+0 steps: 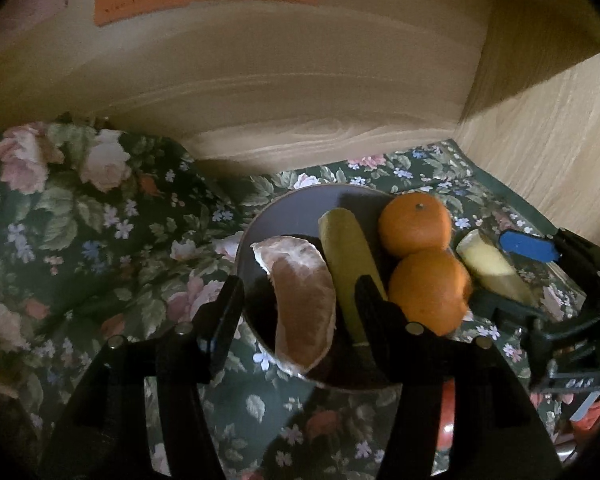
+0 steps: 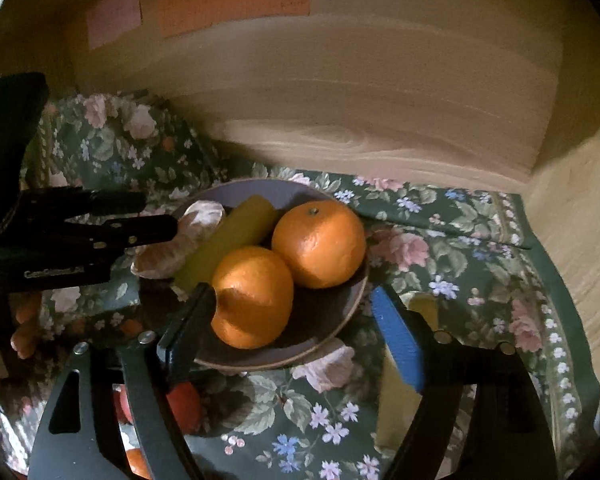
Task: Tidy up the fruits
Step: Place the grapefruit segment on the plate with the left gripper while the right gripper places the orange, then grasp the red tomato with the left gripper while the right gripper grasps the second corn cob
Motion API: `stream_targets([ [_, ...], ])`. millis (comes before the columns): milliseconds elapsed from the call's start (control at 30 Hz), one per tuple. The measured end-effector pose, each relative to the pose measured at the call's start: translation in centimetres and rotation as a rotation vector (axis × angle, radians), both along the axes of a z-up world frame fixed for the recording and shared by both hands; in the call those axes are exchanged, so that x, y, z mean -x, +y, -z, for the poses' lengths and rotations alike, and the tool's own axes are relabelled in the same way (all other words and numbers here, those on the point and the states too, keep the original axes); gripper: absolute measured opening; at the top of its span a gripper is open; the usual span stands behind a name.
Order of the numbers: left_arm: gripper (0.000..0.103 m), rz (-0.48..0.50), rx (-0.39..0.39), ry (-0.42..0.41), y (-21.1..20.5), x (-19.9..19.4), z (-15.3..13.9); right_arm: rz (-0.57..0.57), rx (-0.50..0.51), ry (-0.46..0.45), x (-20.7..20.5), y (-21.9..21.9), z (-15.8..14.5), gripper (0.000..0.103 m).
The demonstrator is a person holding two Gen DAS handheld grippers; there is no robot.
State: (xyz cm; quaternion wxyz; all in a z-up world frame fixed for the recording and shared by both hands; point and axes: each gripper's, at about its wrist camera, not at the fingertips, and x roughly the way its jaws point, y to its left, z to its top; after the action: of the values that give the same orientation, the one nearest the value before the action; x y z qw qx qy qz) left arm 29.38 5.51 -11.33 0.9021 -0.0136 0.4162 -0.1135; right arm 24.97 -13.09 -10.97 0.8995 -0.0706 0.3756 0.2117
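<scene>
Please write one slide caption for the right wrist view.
Open right tongs over a plate of fruit.

The left claw's (image 1: pixel 300 312) right finger hides the near end of the green banana piece (image 1: pixel 348 264). Writing on the orange note (image 2: pixel 236 0) is too blurred to read. Red fruit (image 2: pixel 186 404) near the frame bottom sits half hidden behind the right claw (image 2: pixel 296 332).

My left gripper (image 1: pixel 300 292) points steeply down, its jaws apart and pressing on nothing. My right gripper (image 2: pixel 296 312) also points down at a slant, with its jaws spread wider; its blue pad (image 2: pixel 398 340) touches nothing.
</scene>
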Motion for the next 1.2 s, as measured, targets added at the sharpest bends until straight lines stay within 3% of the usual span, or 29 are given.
stream_targets([
  [367,0.073,-0.023,-0.005,-0.075,-0.5,4.0,-2.1,0.100,0.009,-0.043,2.4,-4.3,-1.6,0.079],
  [733,0.073,-0.022,-0.011,-0.052,-1.3,4.5,-1.0,0.166,0.042,0.062,0.2,-7.2,1.9,0.078],
  [800,0.073,-0.021,-0.018,-0.045,-1.4,4.4,-0.7,0.169,0.024,0.111,-1.0,-7.5,2.9,0.071],
  [867,0.073,-0.018,-0.022,-0.040,-1.4,4.3,-0.5,0.159,0.016,0.159,-1.9,-7.5,3.8,0.054],
  [1000,0.073,-0.011,-0.018,-0.029,-1.6,4.4,-0.2,0.137,0.004,0.217,-2.5,-7.5,4.9,0.046],
  [1033,0.073,-0.010,-0.016,-0.027,-1.7,4.5,-0.2,0.130,0.005,0.211,-2.4,-7.4,4.8,0.037],
  [1200,0.073,0.013,-0.008,-0.020,-2.4,5.5,-0.1,0.123,0.038,0.174,-0.8,-7.0,4.4,0.035],
])
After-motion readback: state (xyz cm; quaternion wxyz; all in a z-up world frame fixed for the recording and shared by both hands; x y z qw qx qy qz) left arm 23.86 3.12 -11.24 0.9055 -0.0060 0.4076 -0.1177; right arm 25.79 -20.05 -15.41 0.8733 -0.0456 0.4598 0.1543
